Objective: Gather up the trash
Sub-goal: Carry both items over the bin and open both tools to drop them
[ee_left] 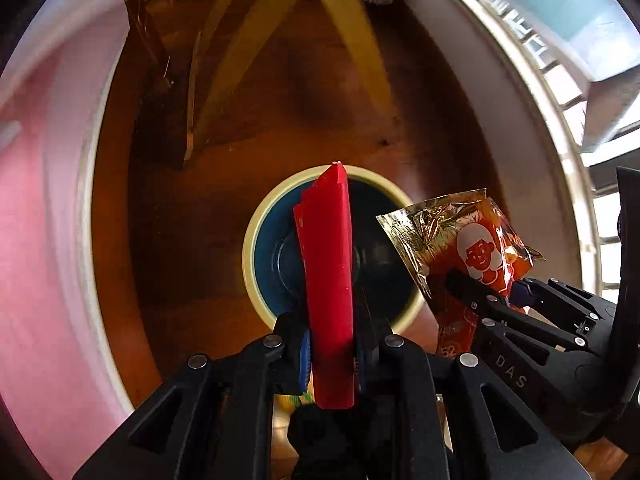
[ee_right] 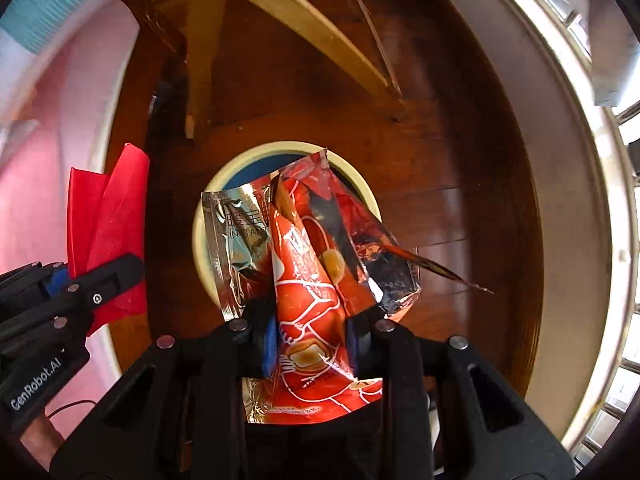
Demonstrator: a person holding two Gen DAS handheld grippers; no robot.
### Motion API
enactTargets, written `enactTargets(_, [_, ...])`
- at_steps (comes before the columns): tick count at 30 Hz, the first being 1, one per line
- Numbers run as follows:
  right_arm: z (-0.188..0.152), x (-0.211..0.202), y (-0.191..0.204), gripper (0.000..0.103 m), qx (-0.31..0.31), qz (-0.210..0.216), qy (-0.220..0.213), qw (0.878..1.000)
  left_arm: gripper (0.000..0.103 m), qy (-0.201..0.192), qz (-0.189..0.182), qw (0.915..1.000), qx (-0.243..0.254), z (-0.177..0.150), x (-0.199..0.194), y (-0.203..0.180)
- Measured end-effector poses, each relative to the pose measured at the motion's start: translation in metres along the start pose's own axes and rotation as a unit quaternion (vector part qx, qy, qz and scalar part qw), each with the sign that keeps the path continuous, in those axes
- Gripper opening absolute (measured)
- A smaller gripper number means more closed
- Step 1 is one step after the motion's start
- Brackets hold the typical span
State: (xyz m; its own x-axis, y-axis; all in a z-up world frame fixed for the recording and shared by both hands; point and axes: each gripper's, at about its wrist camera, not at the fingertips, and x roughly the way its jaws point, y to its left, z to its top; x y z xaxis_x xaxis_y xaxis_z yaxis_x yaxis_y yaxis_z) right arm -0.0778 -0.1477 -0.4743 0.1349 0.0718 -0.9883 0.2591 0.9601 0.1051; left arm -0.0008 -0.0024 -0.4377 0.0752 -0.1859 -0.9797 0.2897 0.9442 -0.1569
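Dark wooden floor [ee_left: 224, 240] is filling both views, with pale chair legs [ee_left: 348, 32] crossing at the top and a round bin [ee_left: 256, 264] sitting below the grippers, cream-rimmed and dark blue inside.

Both hands are carrying trash above it. The left gripper [ee_left: 332, 344] is pinching a red wrapper [ee_left: 330, 280] tight between its blue pads, the jaws closed down to the thickness of the sheet. That wrapper is standing upright, directly over the bin's mouth. The right gripper [ee_right: 310, 344] is likewise clamping an orange packet [ee_right: 308, 288], jaws nearly together, and the packet is hanging over the bin's opening in the right wrist view.

Judging from this, the picking up is done for these two pieces and the dropping is what is left; neither piece is in the bin yet, and its inside is looking bare where visible. Whether more trash is lying elsewhere cannot be told.

The red wrapper is looking matte and smooth, folded lengthwise into a stiff strip with a jagged top edge. The packet is looking crinkly and glossy, with silver foil at its edges, printed cartoon figures, and torn flaps splaying outward.
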Motion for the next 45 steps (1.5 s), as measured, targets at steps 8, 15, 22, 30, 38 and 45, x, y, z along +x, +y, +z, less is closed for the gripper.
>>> enactTargets(8, [0.001, 0.112, -0.004, 0.047, 0.010, -0.004, -0.006, 1.000, 0.043, 0.000, 0.020, 0.9998, 0.010, 0.007, 0.114, 0.011])
enactTargets(15, [-0.002, 0.154, -0.021, 0.060, -0.002, 0.001, 0.015, 1.000, 0.086, 0.008, 0.039, 0.9992, -0.002, 0.010, 0.158, 0.029])
enactTargets(22, [-0.020, 0.146, -0.011, 0.069, -0.013, -0.014, 0.006, 1.000, 0.090, 0.002, 0.042, 0.9991, -0.008, 0.017, 0.149, 0.051])
enactTargets(30, [-0.007, 0.099, -0.010, 0.069, 0.015, -0.006, 0.005, 1.000, 0.090, -0.029, 0.054, 0.9981, 0.007, 0.013, 0.101, 0.045])
enactTargets(38, [0.002, 0.012, -0.003, 0.069, 0.021, 0.001, -0.010, 1.000, 0.090, -0.057, 0.055, 0.9967, -0.016, 0.012, 0.020, 0.032])
enactTargets(45, [0.021, -0.085, 0.005, 0.069, 0.032, 0.015, -0.029, 0.999, 0.090, -0.084, 0.051, 0.9945, -0.036, 0.014, -0.087, 0.010])
